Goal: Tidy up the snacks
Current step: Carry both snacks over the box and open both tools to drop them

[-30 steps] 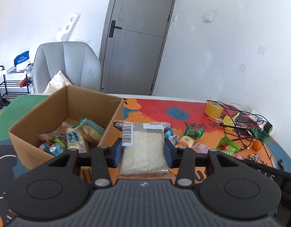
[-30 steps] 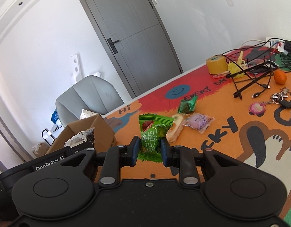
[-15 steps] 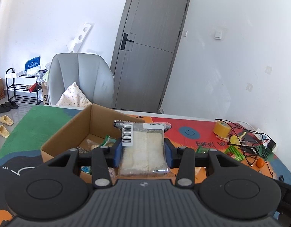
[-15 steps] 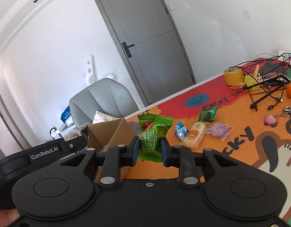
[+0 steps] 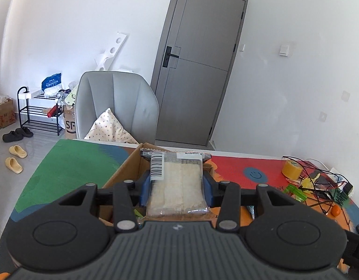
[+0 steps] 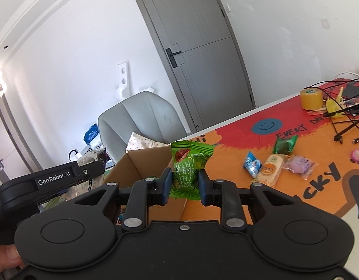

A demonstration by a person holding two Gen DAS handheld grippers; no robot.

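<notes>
Your left tongs (image 5: 176,186) clench a clear-wrapped cracker pack (image 5: 177,184) above the cardboard box (image 5: 128,170) – right tongs (image 6: 184,185) pinch a green snack packet (image 6: 187,165) over the box's near corner, 4 snacks (image 6: 270,168) loose on the desk (image 6: 319,186).

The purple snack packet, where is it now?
In the right wrist view the purple packet lies on the orange mat at the right, touching the orange-labelled packet.
</notes>
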